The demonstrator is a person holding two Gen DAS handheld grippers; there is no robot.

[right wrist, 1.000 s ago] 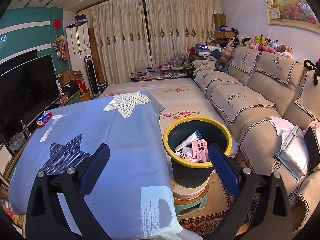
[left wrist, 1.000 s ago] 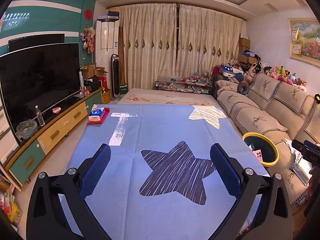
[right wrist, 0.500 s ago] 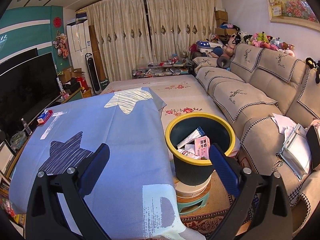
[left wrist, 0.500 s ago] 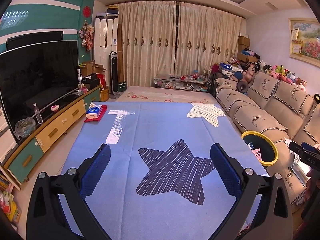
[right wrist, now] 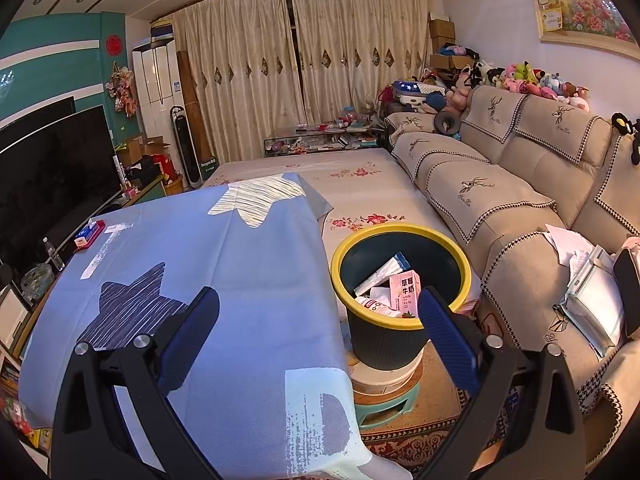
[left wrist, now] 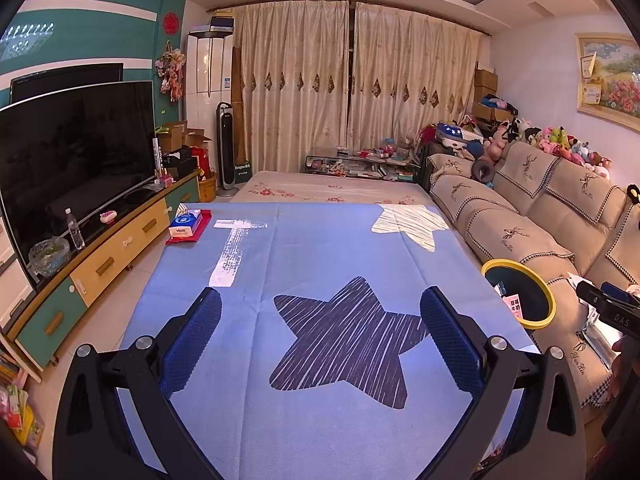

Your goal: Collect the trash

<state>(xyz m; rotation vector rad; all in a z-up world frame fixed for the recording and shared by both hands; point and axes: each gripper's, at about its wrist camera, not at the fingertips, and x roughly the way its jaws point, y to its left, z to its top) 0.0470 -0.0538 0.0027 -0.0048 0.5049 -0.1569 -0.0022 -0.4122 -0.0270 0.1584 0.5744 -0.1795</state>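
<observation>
The trash bin point(right wrist: 402, 334) is dark and ribbed with a yellow rim, standing on a small stool between the blue-covered desk point(right wrist: 224, 264) and the sofa point(right wrist: 520, 216). Inside lie one pink milk carton point(right wrist: 405, 290) and a few white wrappers. One tissue pack point(left wrist: 185, 224) sits on the desk's far corner. Left gripper point(left wrist: 320, 334) and right gripper point(right wrist: 318, 334) are both spread, empty.

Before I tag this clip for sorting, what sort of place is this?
Most likely a home living room: a long sofa, a big television on a low cabinet, and closed curtains. A bin stands beside a cloth-covered table.
</observation>
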